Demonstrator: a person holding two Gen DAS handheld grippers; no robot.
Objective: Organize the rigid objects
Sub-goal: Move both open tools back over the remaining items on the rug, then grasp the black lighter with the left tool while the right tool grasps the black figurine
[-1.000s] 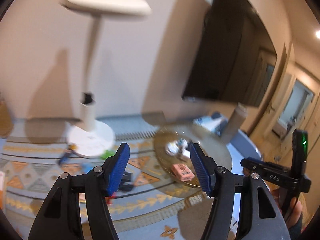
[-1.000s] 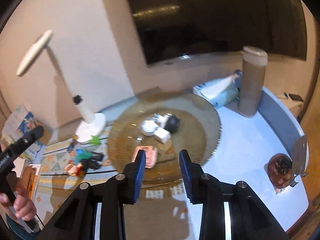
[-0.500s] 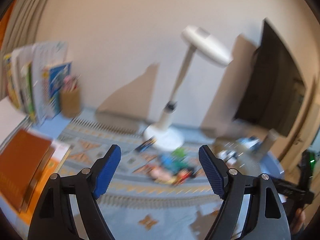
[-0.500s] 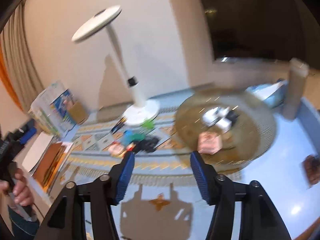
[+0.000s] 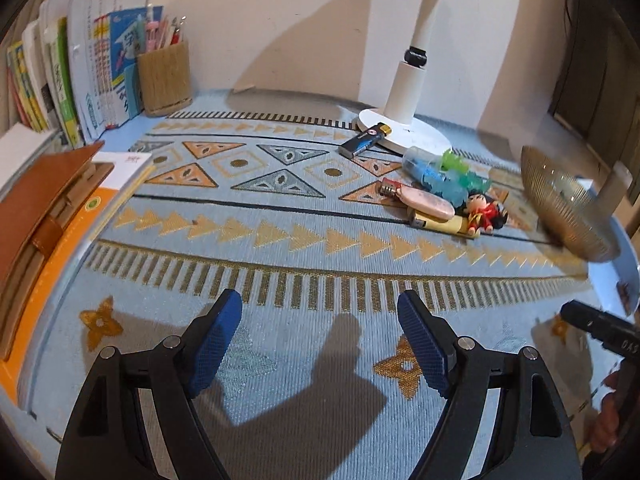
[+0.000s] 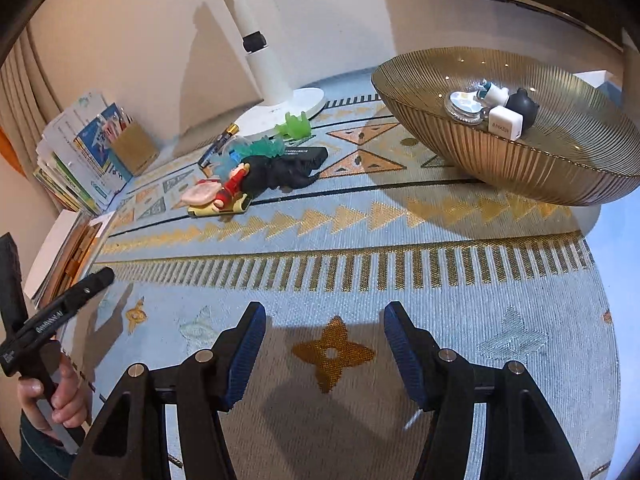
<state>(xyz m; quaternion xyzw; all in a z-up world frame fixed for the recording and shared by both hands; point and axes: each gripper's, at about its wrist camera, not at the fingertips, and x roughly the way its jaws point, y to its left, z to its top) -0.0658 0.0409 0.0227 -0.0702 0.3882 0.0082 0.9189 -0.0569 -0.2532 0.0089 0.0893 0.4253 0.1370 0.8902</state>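
A pile of small items lies on the patterned mat near the lamp: a red-clad doll, a pink case, a yellow lighter, blue-green plastic toys and a blue battery. The right wrist view shows the same doll beside a black object. A gold ribbed bowl at the right holds a white charger and a black round piece. My left gripper and right gripper hover open over bare mat, nothing between the pads, well short of the pile.
A white lamp base stands behind the pile. A woven pen holder, upright books and a brown notebook on an orange book fill the left side. A hand holds the left gripper's handle.
Both views have swung down from the wall and dark screen onto the mat. Both grippers came lower and their jaws stand wider than a second ago.
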